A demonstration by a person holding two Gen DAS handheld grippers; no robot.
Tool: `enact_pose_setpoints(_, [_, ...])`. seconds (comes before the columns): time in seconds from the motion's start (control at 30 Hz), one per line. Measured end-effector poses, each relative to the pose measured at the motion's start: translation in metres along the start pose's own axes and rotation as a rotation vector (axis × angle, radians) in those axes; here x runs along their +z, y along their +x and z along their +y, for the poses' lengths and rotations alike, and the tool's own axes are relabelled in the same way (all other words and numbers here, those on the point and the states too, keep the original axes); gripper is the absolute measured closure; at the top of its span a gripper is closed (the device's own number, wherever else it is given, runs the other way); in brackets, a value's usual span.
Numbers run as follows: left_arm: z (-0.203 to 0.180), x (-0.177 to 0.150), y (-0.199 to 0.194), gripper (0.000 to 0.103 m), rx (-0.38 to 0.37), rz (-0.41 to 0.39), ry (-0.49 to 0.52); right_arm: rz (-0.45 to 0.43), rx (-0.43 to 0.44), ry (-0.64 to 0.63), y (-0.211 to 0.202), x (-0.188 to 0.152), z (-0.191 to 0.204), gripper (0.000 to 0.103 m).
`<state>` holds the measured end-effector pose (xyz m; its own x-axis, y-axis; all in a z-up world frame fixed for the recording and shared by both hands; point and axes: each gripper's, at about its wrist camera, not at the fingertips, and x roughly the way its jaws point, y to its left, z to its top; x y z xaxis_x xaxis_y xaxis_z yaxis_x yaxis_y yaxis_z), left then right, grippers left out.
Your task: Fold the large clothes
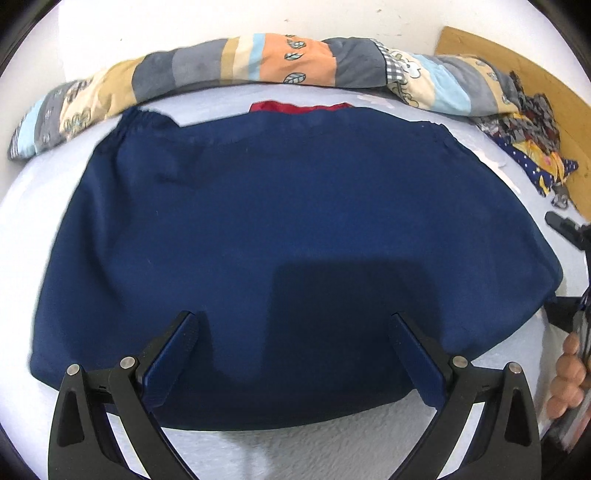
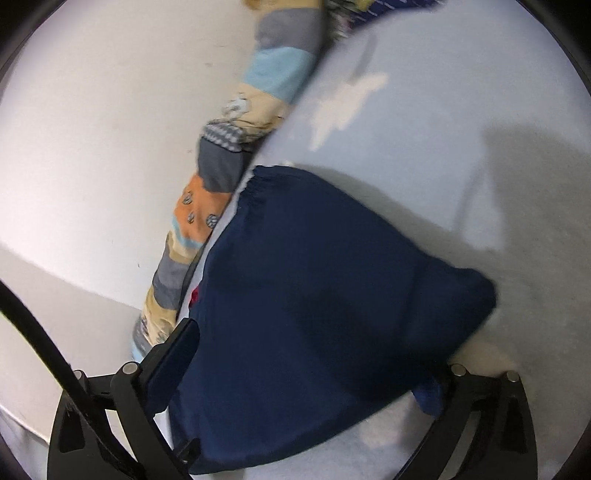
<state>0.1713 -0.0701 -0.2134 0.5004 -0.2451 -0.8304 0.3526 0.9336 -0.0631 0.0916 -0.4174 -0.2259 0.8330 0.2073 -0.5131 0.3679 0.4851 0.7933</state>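
Both grippers have their jaws spread wide, nothing pinched in either. Left gripper (image 1: pixel 295 350) hangs over the near edge of the navy garment (image 1: pixel 288 229), fingers apart above the cloth, throwing a dark blocky shadow on it. Right gripper (image 2: pixel 314 369) is at the garment's corner in its own view; the left finger (image 2: pixel 177 362) shows fine, but the other one is mostly hidden behind the fabric, so can't say whether it touches. In the left view the right gripper's black tip pokes in at the far right edge, with a hand (image 1: pixel 569 373) on it lower down. The navy garment lies folded flat on the pale bed sheet (image 1: pixel 314 450), gathered hem toward the wall, a bit of red fabric (image 1: pixel 299 108) peeking out behind it. Beyond that, a rolled patchwork quilt (image 1: pixel 221 70) runs along the white wall (image 1: pixel 184 22), plus a heap of patterned clothes (image 1: pixel 532 133) off to the right.
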Motion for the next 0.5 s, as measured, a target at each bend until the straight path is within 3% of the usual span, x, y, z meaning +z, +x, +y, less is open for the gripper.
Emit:
enact_pose_setpoints(0.07, [0.001,0.001,-0.002,0.000,-0.006,-0.009,-0.003,0.020,-0.015,-0.069,0.003,-0.003,0.009,0.001])
enact_pose_setpoints(0.1, [0.003,0.003,-0.007,0.000,-0.017,-0.033,-0.017,0.023,0.015,-0.070,0.001,-0.005,0.012,0.007])
enact_pose_setpoints(0.17, [0.005,0.006,-0.013,0.000,-0.072,-0.065,-0.053,0.019,0.116,-0.060,-0.006,-0.005,0.019,0.008])
enact_pose_setpoints(0.23, [0.002,0.007,-0.014,0.000,-0.104,-0.073,-0.065,0.013,0.136,-0.093,-0.008,-0.002,0.027,0.010])
enact_pose_setpoints(0.33, [-0.013,0.002,-0.009,0.000,-0.120,-0.062,0.000,0.061,0.112,-0.042,0.008,-0.005,0.013,0.011])
enact_pose_setpoints(0.37, [-0.021,-0.001,-0.005,0.000,-0.098,-0.052,0.040,0.074,0.097,-0.039,0.012,-0.006,0.009,0.015])
enact_pose_setpoints(0.5, [-0.026,-0.006,0.004,0.000,-0.061,-0.034,0.073,0.074,0.056,-0.107,0.019,-0.011,0.017,0.017])
